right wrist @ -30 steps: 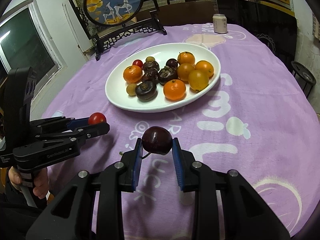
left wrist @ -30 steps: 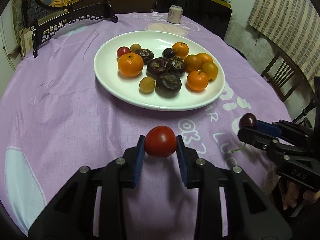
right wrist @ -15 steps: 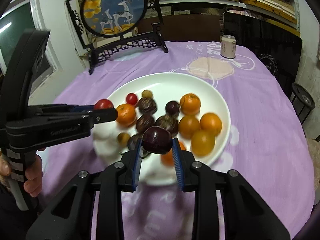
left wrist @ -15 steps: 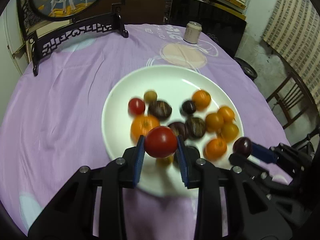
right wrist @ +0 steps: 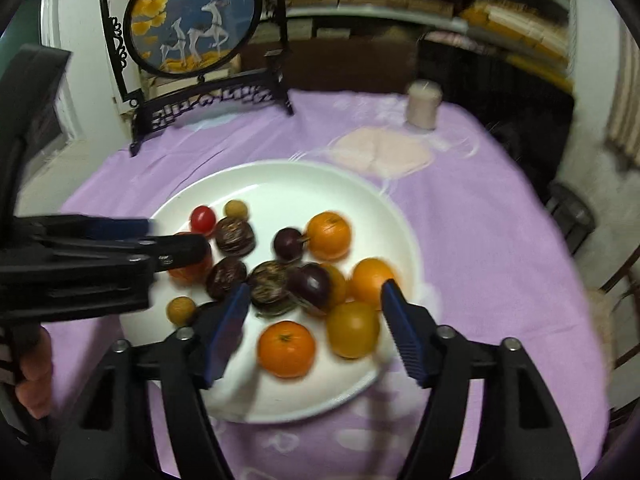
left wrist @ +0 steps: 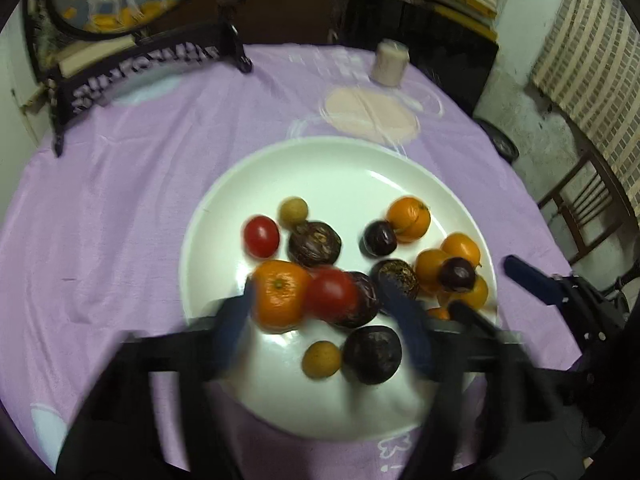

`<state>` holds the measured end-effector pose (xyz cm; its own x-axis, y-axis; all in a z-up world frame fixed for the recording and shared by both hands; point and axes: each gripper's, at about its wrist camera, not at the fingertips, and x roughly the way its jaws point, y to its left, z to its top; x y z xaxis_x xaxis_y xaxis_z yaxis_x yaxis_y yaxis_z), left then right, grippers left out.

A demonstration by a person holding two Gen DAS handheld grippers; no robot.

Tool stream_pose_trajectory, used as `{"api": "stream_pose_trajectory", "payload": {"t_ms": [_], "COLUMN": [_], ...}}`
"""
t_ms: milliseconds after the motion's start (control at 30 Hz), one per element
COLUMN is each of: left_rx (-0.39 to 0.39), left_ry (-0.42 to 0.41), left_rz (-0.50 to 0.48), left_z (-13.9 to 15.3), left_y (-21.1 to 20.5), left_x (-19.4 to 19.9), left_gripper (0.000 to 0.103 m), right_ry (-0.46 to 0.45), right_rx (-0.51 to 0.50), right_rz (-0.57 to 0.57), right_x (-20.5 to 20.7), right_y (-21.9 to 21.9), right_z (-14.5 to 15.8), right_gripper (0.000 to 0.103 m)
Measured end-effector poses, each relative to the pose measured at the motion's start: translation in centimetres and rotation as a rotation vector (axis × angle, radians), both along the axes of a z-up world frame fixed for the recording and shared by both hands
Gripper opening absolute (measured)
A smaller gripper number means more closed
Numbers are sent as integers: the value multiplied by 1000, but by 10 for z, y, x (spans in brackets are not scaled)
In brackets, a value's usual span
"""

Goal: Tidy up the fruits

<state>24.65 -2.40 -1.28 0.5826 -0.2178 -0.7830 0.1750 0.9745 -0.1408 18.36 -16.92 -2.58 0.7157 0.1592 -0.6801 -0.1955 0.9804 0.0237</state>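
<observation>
We see both claws released w/ jaws wide over white plate (right wrist: 400,216) on bench: L claw (left wrist: 320,320) above red tomato (left wrist: 331,294), R claw (right wrist: 314,316) above dark plum (right wrist: 310,285).

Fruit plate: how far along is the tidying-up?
Nearly done, it seems. Every visible fruit sits on the white plate, including the red tomato and the dark plum. Nothing is in hand: the left gripper and the right gripper are both open. No fruit shows on the purple cloth, so probably only pulling away remains.
</observation>
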Motion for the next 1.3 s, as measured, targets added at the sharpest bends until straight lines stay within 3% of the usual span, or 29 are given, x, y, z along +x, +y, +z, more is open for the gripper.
{"api": "stream_pose_trajectory", "payload": {"t_ms": [100, 167, 333, 567, 1300], "left_rx": [24, 45, 97, 104, 93], "left_ry": [-79, -117, -148, -141, -164], "left_rz": [17, 33, 68, 89, 124], "left_z": [15, 19, 16, 14, 22], "left_y": [8, 13, 21, 33, 43], "left_x": [-29, -55, -111, -148, -168], "left_gripper": [96, 99, 101, 101, 101], "right_ry": [-39, -61, -9, 15, -9], "right_rx": [-9, -2, 4, -14, -8], "right_rz": [-15, -28, -63, -57, -42], "right_x": [-21, -41, -74, -96, -119], "right_y": [-7, -13, -19, -9, 0], "right_z": [10, 15, 9, 7, 16], "right_gripper": [98, 101, 102, 102, 102]}}
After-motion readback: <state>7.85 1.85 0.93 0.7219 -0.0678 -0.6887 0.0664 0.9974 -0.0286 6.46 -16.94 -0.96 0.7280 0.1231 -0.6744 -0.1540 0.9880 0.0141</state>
